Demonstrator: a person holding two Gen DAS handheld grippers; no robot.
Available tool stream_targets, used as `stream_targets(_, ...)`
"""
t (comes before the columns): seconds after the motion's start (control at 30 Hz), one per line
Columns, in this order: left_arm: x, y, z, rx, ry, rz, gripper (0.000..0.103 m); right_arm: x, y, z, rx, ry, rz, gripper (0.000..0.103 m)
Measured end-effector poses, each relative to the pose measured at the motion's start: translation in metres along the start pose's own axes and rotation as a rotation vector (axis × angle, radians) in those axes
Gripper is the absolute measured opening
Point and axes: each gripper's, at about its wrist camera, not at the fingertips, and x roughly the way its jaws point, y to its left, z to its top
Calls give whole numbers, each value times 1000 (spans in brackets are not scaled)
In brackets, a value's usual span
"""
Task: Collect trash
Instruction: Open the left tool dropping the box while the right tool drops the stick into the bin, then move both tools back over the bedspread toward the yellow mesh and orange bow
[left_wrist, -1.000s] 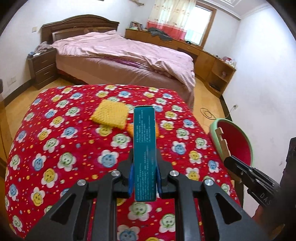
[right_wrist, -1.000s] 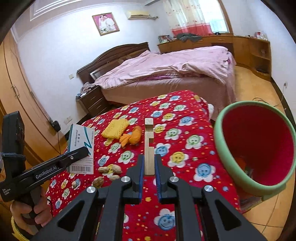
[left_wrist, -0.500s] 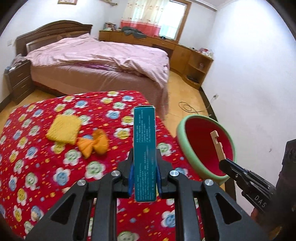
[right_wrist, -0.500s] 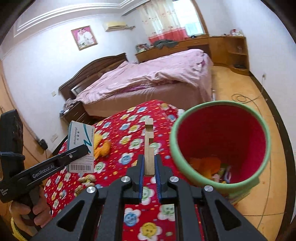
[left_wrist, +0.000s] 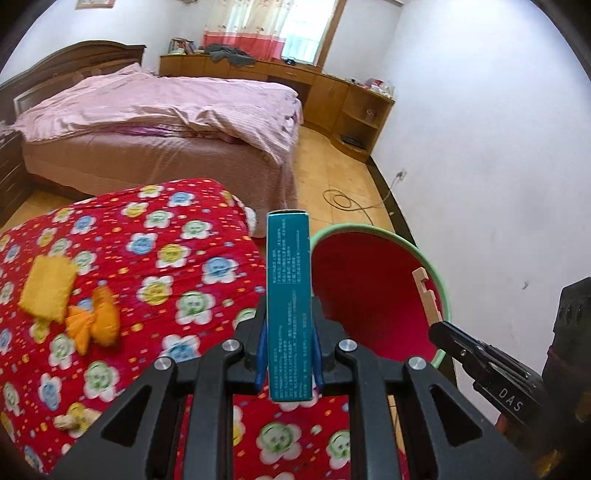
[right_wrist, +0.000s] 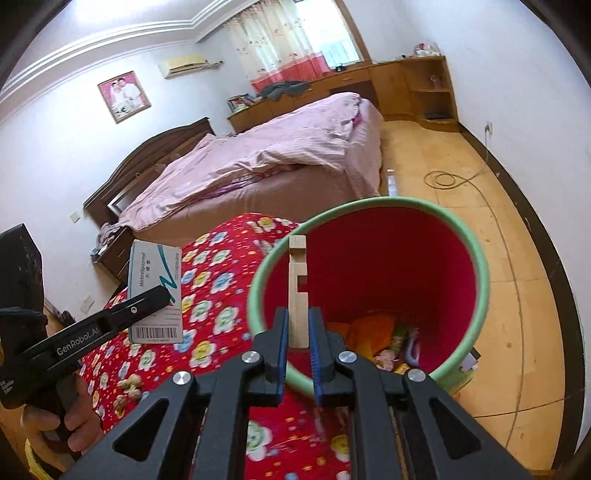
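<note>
Both grippers loaded, bin now under the right one

Blue pads of the left gripper (left_wrist: 289, 363) pinch a teal medicine box (left_wrist: 289, 306) by its narrow sides; the box stands upright along the fingers, printed edge toward the camera. From the right wrist view the same box (right_wrist: 156, 291) shows its white face with a barcode, held out over the red flowered cloth (right_wrist: 218, 280).

Right gripper (right_wrist: 297, 343) pads press on a notched wooden piece (right_wrist: 297, 295), upright, its top end level with the near rim of the trash bin (right_wrist: 476, 258). In the left wrist view that wooden piece (left_wrist: 426, 295) sits in front of the bin's (left_wrist: 441, 280) red inner wall, with the right gripper's black finger below it.

Change since a second ago: both cameras have swung toward the bin. The bin was off to the right edge then; now its green rim fills the middle of the right view and its mouth opens straight ahead of the wooden piece. Orange and mixed scraps (right_wrist: 380, 332) lie on the bin's bottom. In the left view the bin has come in just right of the teal box, and the yellow knitted square (left_wrist: 46, 291) and orange bow (left_wrist: 96, 321) have slid to the left edge of the cloth. Grips on both items unchanged.

Peanuts (right_wrist: 129, 387) lie on the cloth near the left hand (right_wrist: 62, 421). Pink-covered bed (left_wrist: 155, 110) beyond.
</note>
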Motion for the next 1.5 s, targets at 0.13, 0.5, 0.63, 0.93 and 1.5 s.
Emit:
stream_targets(0.13, 18, -15, 3, 13, 27, -29, 18, 5, -19, 5, 37, 6, -33, 13)
stream_targets(0.5, 65, -48, 7, 78, 106, -47, 18, 22, -57, 11, 92, 55, -87, 13)
stream_targets(0.63, 73, -52, 6, 85, 134, -58, 18, 28, -64, 14, 111, 65, -96, 13)
stream_targets(0.93, 73, -54, 4, 92, 141, -45, 27, 28, -69, 14, 132, 56, -88, 15)
stream_targets(1.5, 25, -25, -4, 45, 86, -9, 27, 4, -39, 3, 102, 10, -50, 35)
